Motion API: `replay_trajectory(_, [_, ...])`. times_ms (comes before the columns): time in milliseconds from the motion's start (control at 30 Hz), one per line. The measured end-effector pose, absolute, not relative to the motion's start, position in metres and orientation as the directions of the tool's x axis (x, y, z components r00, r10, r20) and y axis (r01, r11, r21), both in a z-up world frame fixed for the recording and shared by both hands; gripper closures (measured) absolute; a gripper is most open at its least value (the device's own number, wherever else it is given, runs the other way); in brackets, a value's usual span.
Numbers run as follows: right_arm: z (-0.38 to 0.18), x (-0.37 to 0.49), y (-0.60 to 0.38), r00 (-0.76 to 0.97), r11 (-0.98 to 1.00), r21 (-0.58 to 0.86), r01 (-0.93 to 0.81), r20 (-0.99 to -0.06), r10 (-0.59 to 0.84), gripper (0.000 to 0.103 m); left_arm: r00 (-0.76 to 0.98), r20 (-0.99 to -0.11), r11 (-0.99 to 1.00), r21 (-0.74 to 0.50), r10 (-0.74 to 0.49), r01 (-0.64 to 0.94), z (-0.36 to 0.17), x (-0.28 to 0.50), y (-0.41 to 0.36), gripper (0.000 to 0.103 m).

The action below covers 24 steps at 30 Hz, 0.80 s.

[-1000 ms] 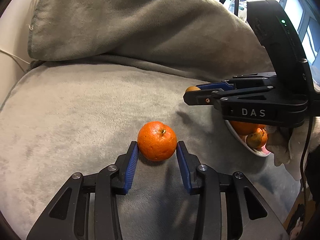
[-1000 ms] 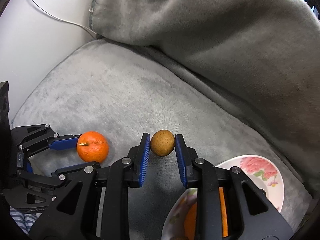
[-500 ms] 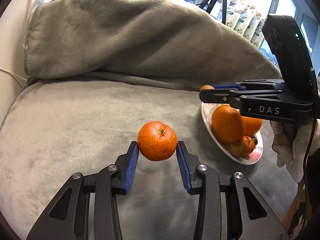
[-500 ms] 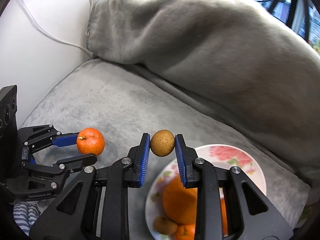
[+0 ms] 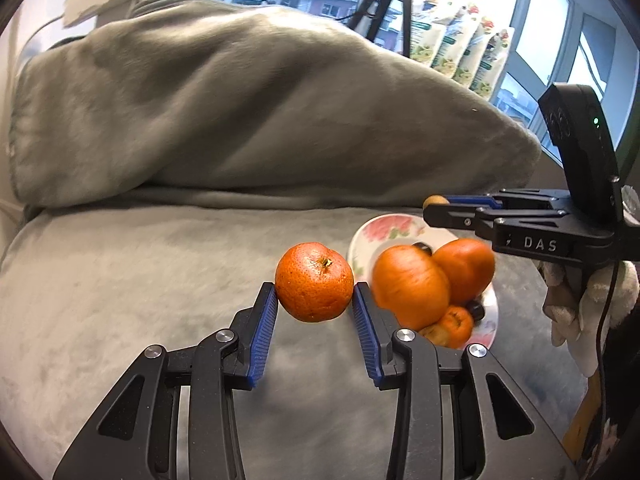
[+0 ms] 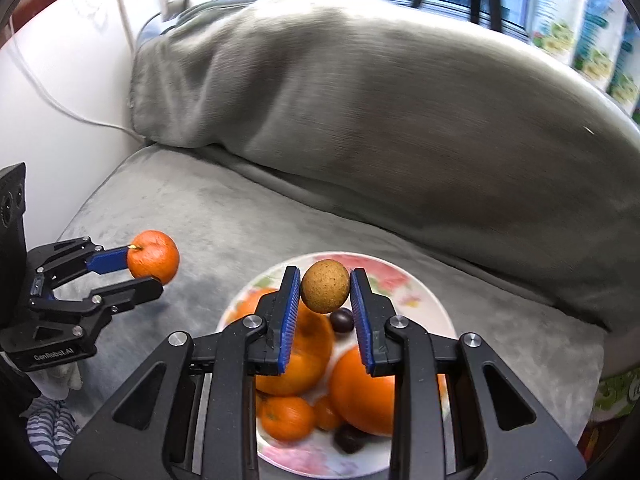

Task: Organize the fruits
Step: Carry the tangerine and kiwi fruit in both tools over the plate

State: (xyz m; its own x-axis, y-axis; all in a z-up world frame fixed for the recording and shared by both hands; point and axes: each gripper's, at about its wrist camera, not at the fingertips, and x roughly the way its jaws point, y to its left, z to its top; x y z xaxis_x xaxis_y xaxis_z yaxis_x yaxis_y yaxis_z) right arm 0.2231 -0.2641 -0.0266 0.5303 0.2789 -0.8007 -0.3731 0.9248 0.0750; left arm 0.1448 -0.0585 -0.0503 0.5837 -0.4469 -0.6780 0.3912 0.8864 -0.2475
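My left gripper [image 5: 314,294] is shut on a round orange tangerine [image 5: 314,281], held in the air above the grey cushion, just left of a flowered plate [image 5: 384,229]. My right gripper [image 6: 325,285] is shut on a small brown round fruit [image 6: 325,286], held over the same flowered plate [image 6: 416,280]. On the plate lie two large oranges [image 6: 360,384], smaller tangerines [image 6: 286,416] and dark small fruits [image 6: 342,320]. In the right wrist view the left gripper [image 6: 154,266] with its tangerine [image 6: 154,256] hangs to the left of the plate. In the left wrist view the right gripper [image 5: 434,206] reaches in from the right.
A grey plush blanket [image 5: 256,112] is heaped along the back of the grey cushion [image 5: 120,272]. A white wall with a cable [image 6: 52,100] lies to the left. Behind the heap are windows and flowered packets [image 5: 460,52]. A gloved hand [image 5: 580,308] holds the right gripper.
Both grippers rose and moved right with their fruits. The right gripper now hangs over the plate; the plate has come fully into both views. The grips have not changed.
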Motion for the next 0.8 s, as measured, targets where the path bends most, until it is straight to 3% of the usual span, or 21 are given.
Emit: replay_trajectory(800, [-0.021, 0.174, -0.312, 0.573, 0.937, 0.136, -0.321, -0.76, 0.307, 0.076, 0.532, -0.674, 0.835, -0.248, -0.513, 0.49, -0.038, 0.191, -0.14, 0.066])
